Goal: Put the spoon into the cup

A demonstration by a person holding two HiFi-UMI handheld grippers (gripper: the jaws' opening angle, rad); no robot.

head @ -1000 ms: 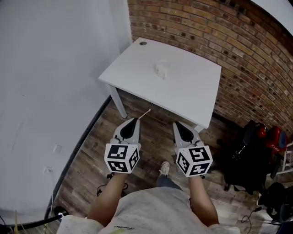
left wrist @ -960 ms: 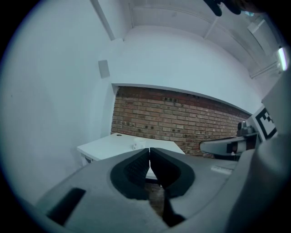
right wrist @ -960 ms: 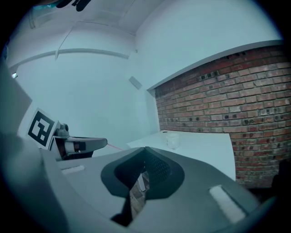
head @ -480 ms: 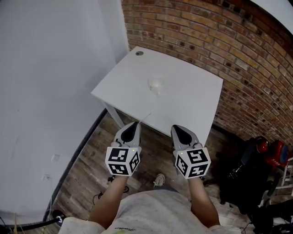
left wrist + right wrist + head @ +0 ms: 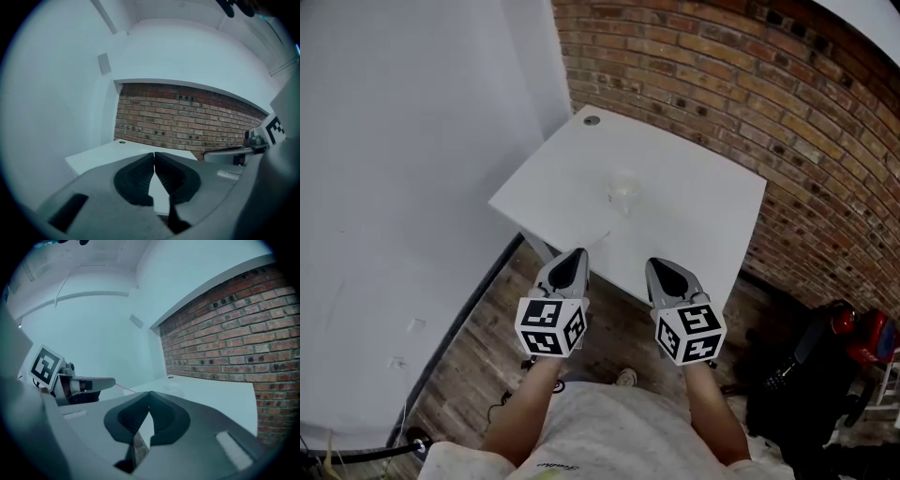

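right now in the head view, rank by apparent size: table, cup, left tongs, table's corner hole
1. table
2. left tongs, though being nearer the camera inflates them
3. cup
4. corner hole

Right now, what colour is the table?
The table is white, clearest in the head view.

Left tool seemingly pinches a spoon, right tool closed.
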